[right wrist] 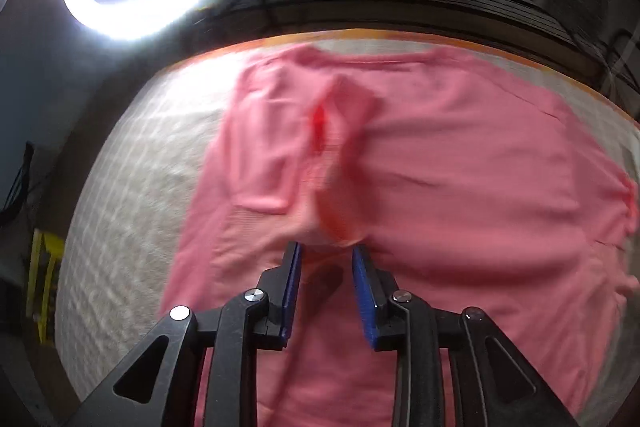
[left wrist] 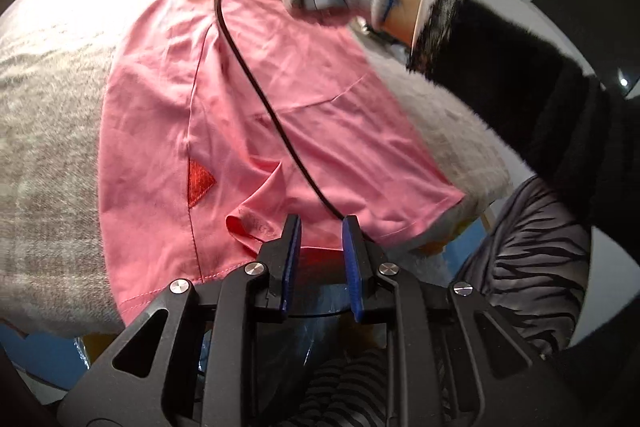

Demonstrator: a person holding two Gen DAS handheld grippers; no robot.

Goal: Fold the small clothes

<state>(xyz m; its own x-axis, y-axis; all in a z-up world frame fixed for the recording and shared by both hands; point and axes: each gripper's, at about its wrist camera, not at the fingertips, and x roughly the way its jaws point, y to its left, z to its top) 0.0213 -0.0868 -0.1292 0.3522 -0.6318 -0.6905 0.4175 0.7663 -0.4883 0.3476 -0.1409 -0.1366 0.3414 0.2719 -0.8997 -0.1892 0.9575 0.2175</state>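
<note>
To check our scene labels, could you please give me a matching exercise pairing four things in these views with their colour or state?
Things:
1. garment
2. triangular patch
3. cable
4. ring light

Descriptions:
A. black, trailing across the cloth
B. white, glowing, beyond the far edge of the work surface
C. pink, spread out flat with a few wrinkles
D. red, set beside a seam

Pairs: 1-C, 2-D, 3-A, 4-B
</note>
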